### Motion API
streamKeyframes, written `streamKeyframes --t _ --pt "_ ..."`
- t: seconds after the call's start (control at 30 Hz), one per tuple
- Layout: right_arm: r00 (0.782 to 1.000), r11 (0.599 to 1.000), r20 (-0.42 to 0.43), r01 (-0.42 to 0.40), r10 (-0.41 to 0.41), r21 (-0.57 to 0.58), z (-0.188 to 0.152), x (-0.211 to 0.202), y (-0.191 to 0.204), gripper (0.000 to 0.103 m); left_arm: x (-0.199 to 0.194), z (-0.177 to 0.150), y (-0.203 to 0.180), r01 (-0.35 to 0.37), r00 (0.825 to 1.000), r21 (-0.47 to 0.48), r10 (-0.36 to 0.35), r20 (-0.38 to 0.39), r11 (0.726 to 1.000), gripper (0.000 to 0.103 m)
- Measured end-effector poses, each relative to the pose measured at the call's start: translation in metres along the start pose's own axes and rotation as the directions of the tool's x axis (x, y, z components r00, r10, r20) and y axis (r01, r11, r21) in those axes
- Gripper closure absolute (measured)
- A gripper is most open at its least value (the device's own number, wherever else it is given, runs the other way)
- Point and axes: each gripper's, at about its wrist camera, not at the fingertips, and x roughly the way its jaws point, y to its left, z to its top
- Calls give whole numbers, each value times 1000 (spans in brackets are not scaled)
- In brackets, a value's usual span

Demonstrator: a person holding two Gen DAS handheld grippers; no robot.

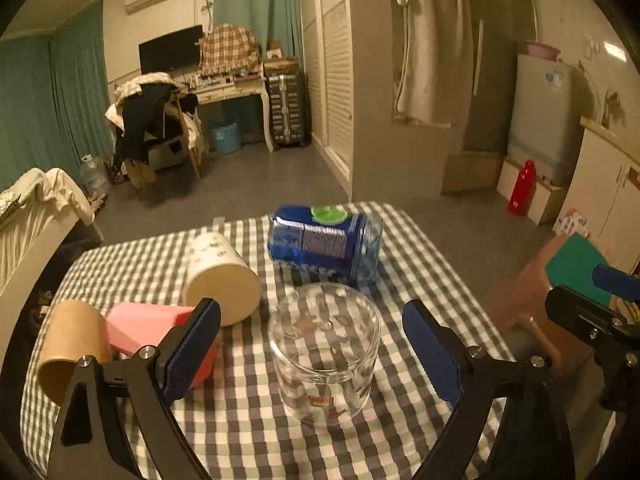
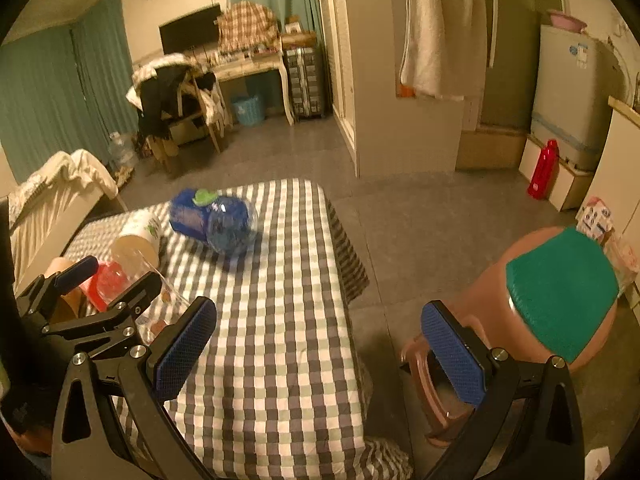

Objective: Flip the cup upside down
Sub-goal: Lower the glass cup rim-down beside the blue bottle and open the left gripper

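Observation:
A clear glass cup [image 1: 324, 354] stands on the checked tablecloth [image 1: 248, 420], its flat base seeming to face up. My left gripper [image 1: 312, 344] is open, its blue pads on either side of the glass without touching it. In the right wrist view the glass [image 2: 160, 300] is partly hidden behind the left gripper [image 2: 108, 280]. My right gripper [image 2: 320, 352] is open and empty, over the table's right edge. Its tip also shows in the left wrist view [image 1: 600, 296].
A white paper cup [image 1: 220, 276], a pink cup [image 1: 148, 328] and a brown paper cup [image 1: 72, 344] lie on their sides at the left. A blue jar [image 1: 324, 240] lies behind the glass. A brown stool [image 2: 552, 300] with a green cushion stands right of the table.

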Motion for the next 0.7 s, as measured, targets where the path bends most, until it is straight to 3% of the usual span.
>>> streamKeyframes --t 0.3,0.53,0.7 --pt "979 996 194 -53 66 -72 -2 -52 6 0 -80 -3 28 -49 984 -89 63 167 995 8" --pt "961 979 240 -90 134 -185 -13 -76 33 0 -123 -28 54 -82 969 -171 119 218 982 8" --pt "958 966 246 -83 145 -243 -27 -82 48 0 -128 -53 62 -103 966 -193 145 214 976 8"
